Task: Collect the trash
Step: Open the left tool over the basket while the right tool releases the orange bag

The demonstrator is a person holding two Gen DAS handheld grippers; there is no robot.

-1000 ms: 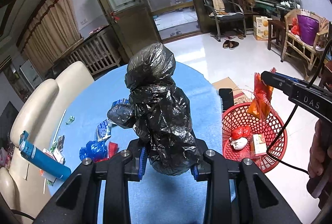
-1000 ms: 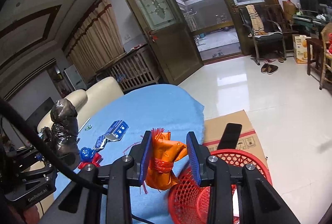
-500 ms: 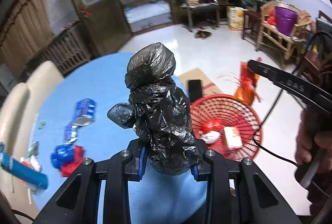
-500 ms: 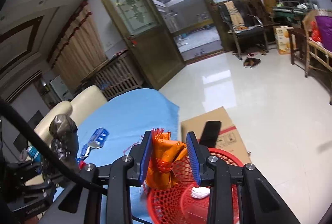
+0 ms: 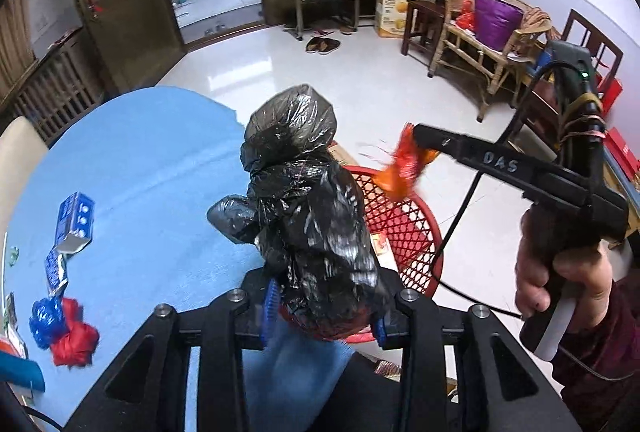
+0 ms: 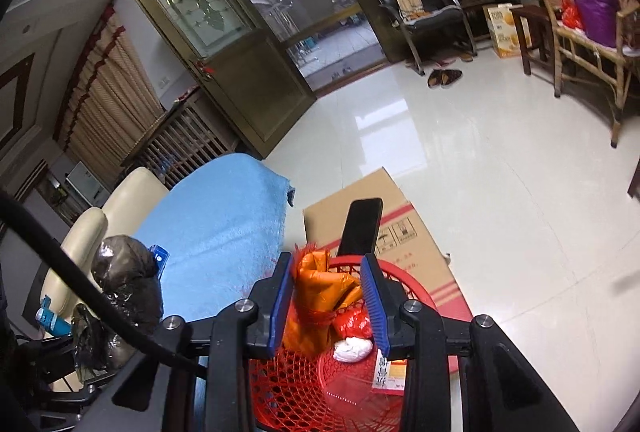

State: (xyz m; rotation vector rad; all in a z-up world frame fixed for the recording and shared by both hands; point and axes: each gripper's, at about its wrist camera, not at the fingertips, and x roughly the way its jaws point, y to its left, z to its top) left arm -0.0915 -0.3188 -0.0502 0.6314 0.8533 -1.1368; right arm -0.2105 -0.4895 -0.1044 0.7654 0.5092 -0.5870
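Observation:
My left gripper (image 5: 324, 318) holds a crumpled black plastic bag (image 5: 304, 199) upright over the near rim of the red mesh basket (image 5: 404, 228). Its jaws are opening, with the bag between the pads and touching them. My right gripper (image 6: 327, 264) grips an orange plastic bag (image 6: 316, 304) above the same basket (image 6: 288, 392), and its jaws are just starting to part. In the left wrist view the orange bag (image 5: 404, 167) hangs blurred at the tip of the right gripper (image 5: 418, 133). The basket holds a red wad (image 6: 354, 324), a white wad (image 6: 352, 348) and a small carton (image 6: 388, 372).
The blue-covered table (image 5: 140, 171) carries a blue carton (image 5: 74, 220), a blue wrapper (image 5: 56, 268) and blue and red bags (image 5: 74, 340). A flat cardboard box (image 6: 420, 232) with a black phone (image 6: 362, 224) lies behind the basket. A hand (image 5: 560, 272) holds the right gripper. Chairs line the far wall.
Both grippers have moved from above the table toward the basket and tipped downward, carrying their bags. The basket now lies directly under both bags.

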